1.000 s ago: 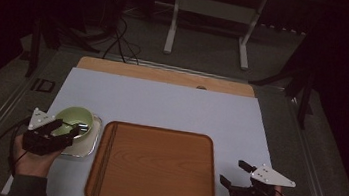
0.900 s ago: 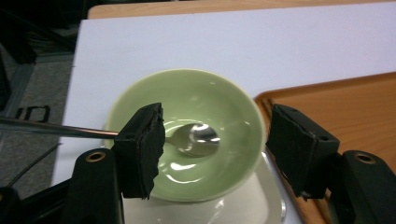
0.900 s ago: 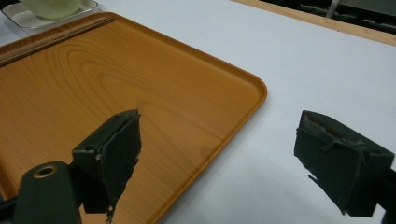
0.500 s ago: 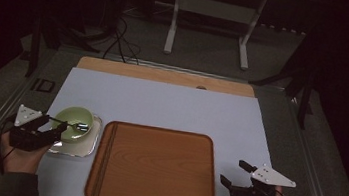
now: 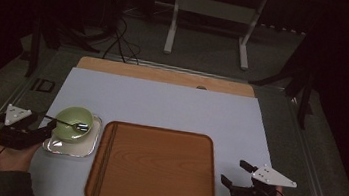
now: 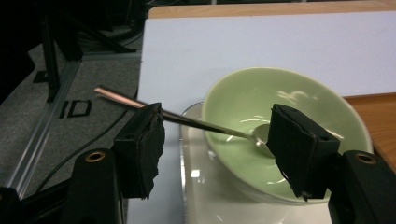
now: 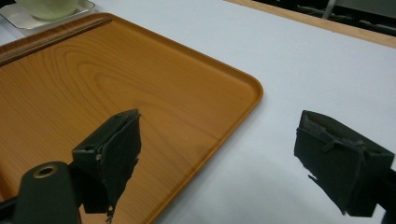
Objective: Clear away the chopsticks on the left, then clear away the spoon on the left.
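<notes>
Left gripper (image 5: 48, 128): your jaws are spread beside the green bowl (image 5: 73, 123), pinching nothing; the spoon (image 6: 196, 122) lies untouched, its handle crossing between them.
Right gripper (image 5: 237, 175): spread, idle by the wooden tray (image 5: 153, 168).
Progress: bowl on the metal plate (image 5: 86, 148); tray bare, lifting probably ahead.
Hidden: spoon's tip behind one jaw.

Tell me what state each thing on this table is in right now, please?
Green bowl: upright on the small metal tray, spoon inside.
Spoon: leaning in the bowl, handle over the rim, not gripped.
Wooden tray: flat, nothing on it.
Left gripper: open, by the bowl.
Right gripper: open, holding nothing.
</notes>
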The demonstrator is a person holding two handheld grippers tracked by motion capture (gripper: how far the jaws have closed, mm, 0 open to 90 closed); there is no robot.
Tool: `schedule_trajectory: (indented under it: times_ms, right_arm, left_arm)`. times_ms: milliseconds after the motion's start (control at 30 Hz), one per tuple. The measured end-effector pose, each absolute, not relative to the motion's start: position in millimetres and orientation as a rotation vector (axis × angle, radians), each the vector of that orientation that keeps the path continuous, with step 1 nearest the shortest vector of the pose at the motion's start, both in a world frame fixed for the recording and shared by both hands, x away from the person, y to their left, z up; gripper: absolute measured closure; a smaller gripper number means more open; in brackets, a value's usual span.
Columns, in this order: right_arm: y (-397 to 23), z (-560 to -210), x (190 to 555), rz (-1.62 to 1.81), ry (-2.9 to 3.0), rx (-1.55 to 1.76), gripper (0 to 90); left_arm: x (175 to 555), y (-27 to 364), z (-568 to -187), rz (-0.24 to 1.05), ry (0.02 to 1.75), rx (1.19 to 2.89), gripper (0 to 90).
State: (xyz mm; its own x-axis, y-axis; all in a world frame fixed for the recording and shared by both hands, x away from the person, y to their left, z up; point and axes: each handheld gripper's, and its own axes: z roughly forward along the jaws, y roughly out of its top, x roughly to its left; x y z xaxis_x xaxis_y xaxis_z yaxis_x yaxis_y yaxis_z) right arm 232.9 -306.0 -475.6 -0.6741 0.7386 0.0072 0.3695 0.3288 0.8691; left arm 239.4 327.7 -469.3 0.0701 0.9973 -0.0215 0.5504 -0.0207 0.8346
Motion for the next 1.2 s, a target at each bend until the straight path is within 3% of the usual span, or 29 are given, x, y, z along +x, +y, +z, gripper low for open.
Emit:
schedule_trajectory:
  times_ms: [633, 967, 1200]
  right_arm:
    - [-307.1, -475.8, 232.3, 1.288, 2.209, 0.986, 14.3]
    - [-307.2, -475.8, 231.8, 1.29, 2.213, 0.984, 14.3]
    - [-306.9, -476.1, 231.4, 1.284, 2.214, 0.988, 14.2]
  left_arm:
    - [239.6, 352.0, -474.0, 0.829, 1.641, 1.563, 33.7]
    - [243.7, 356.5, -479.1, 0.832, 1.711, 1.536, 22.9]
    - [252.3, 356.4, -485.7, 0.778, 1.72, 1.531, 22.3]
